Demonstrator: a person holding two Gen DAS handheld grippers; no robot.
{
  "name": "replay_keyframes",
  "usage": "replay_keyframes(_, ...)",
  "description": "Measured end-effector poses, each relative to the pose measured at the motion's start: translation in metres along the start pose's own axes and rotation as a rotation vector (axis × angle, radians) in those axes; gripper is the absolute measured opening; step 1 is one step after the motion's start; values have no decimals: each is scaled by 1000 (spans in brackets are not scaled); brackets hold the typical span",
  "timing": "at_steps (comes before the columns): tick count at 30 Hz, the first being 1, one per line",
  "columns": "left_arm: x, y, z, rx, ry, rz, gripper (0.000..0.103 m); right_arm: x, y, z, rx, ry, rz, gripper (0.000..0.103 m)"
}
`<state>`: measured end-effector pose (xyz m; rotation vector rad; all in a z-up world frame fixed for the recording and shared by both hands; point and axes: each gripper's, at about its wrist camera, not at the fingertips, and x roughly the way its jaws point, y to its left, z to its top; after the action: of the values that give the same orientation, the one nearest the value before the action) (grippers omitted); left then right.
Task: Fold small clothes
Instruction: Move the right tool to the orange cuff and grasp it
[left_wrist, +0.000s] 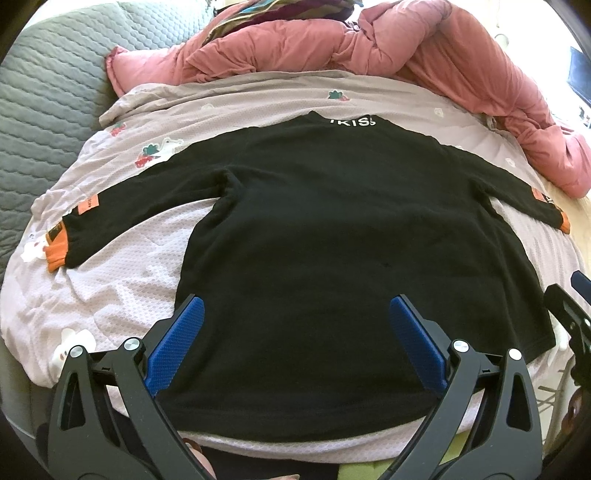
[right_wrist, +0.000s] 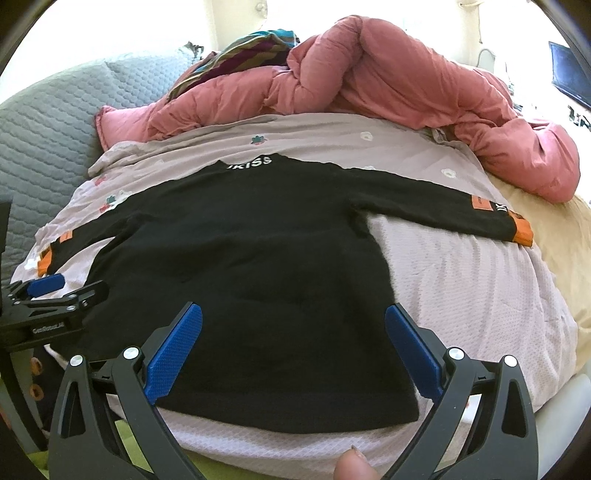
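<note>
1. Black fleece fills the middle of both views: a small long-sleeved top (left_wrist: 325, 240) lies spread flat on the pale lilac bedsheet (left_wrist: 122, 266), collar pointing to 12 o'clock, hem toward 6 o'clock.
2. White lettering (right_wrist: 255, 162) runs across the collar, readable in the right wrist view.
3. Both sleeves are stretched out wide, one reaching to 9 o'clock and one to 3 o'clock, each ending in an orange cuff (left_wrist: 55, 254) with an orange patch just above it.
4. Left gripper (left_wrist: 295, 314) hovers over the lower half of the top, blue pads (left_wrist: 177, 343) spread wide apart, nothing between them.
5. Right gripper (right_wrist: 293, 321) sits over the hem area too, its blue pads (right_wrist: 413, 350) splayed just as wide and pinching nothing.
6. From the right wrist view, the left gripper shows at 9 o'clock, near the left cuff, above the sheet.
7. Up at 12 o'clock a pink quilt (right_wrist: 388, 74) is bunched along the far edge of the sheet, with a striped cloth (right_wrist: 243, 48) heaped behind it.
8. Grey quilted padding (left_wrist: 48, 85) curves around the bed at 10 o'clock.
9. A fingertip (right_wrist: 354, 467) peeks in at 6 o'clock in the right wrist view.
</note>
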<state>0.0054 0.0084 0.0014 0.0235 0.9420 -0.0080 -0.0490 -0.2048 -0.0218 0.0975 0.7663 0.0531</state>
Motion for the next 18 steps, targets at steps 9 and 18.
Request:
replay_keyframes(9,8,-3,16,-10,17,-21,94,14,-39,17,63,-5,-55,99)
replay_keyframes(18,13,-4,41,-31,7,-18,94,28,-84,38,137,-15,-119,99)
